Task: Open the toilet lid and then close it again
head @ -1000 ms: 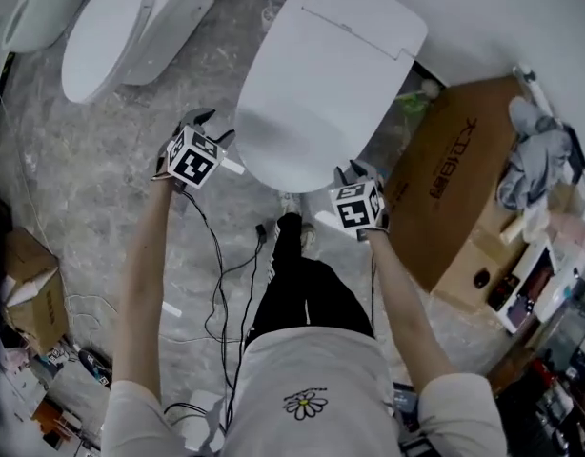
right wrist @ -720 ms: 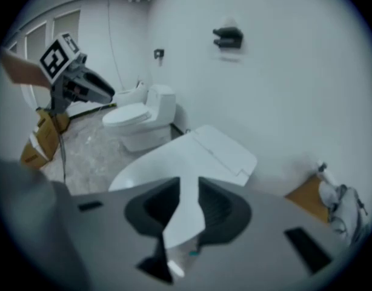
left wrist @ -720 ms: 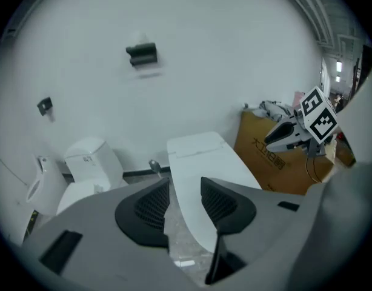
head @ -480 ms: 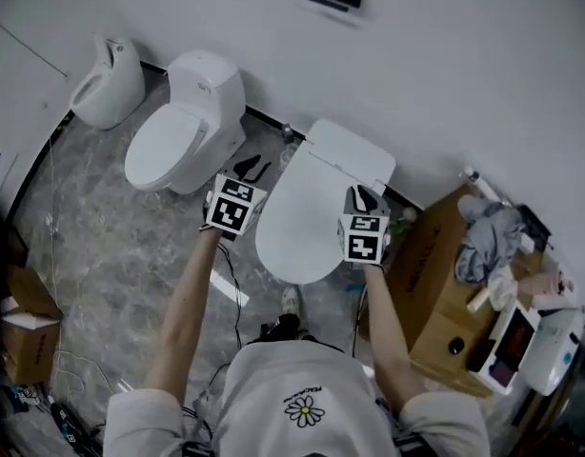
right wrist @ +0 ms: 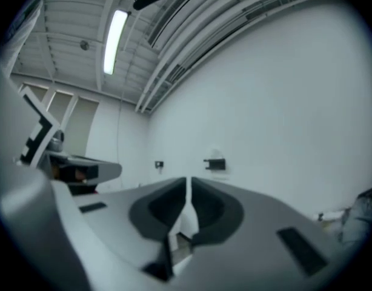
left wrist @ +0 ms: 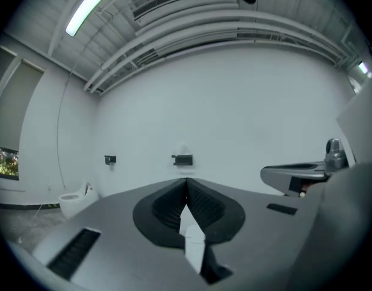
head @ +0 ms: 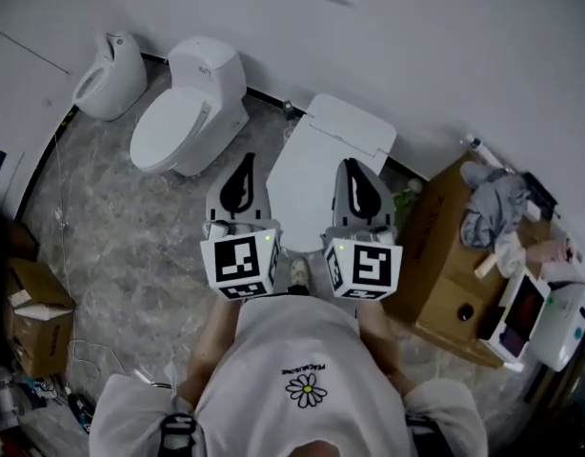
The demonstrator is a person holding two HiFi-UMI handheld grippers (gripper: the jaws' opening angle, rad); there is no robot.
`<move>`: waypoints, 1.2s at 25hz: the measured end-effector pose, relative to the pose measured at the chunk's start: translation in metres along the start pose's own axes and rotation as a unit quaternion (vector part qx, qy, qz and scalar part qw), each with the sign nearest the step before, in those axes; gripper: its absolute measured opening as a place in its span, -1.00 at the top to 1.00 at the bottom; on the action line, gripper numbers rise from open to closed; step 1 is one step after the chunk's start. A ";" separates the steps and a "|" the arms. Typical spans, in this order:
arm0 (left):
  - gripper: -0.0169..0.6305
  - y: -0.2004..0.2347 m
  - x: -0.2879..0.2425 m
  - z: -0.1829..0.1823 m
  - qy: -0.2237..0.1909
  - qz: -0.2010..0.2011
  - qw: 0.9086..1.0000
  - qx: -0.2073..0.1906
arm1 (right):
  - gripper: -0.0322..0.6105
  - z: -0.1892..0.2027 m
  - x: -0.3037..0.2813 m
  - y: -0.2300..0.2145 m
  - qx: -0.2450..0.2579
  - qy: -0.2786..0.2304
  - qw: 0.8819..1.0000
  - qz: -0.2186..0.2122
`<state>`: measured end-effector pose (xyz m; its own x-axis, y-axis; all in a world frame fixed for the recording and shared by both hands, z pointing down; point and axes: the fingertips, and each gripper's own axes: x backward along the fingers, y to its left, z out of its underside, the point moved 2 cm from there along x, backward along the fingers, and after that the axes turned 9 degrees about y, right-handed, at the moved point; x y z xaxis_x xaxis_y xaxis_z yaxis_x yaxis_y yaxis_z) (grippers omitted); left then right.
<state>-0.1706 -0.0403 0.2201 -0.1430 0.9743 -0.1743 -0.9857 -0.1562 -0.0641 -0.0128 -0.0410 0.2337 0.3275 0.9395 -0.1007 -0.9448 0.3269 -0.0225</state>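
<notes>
The white toilet (head: pixel 316 174) stands below me against the wall with its lid down flat. Both grippers are held high in front of my chest, well above the toilet and apart from it, pointing level at the white wall. In the head view my left gripper (head: pixel 245 165) hangs over the lid's left edge and my right gripper (head: pixel 354 168) over its right side. The jaws of both have just been closing. My left gripper (left wrist: pixel 186 183) and right gripper (right wrist: pixel 188 187) each show pads together with nothing between them.
A second white toilet (head: pixel 183 122) and a small wall-side fixture (head: pixel 107 72) stand to the left. A large cardboard box (head: pixel 445 274) with grey cloth (head: pixel 497 208) on it sits right of the toilet. Another carton (head: pixel 30 312) and cables lie at the left.
Both grippers rose from beside the lid's front edge up to chest height and turned level. Their jaws closed empty. The lid stayed down.
</notes>
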 end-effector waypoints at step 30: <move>0.87 -0.052 0.059 -0.010 -0.063 0.066 0.996 0.007 | 0.80 -0.018 0.089 0.006 0.042 -0.012 0.999 0.023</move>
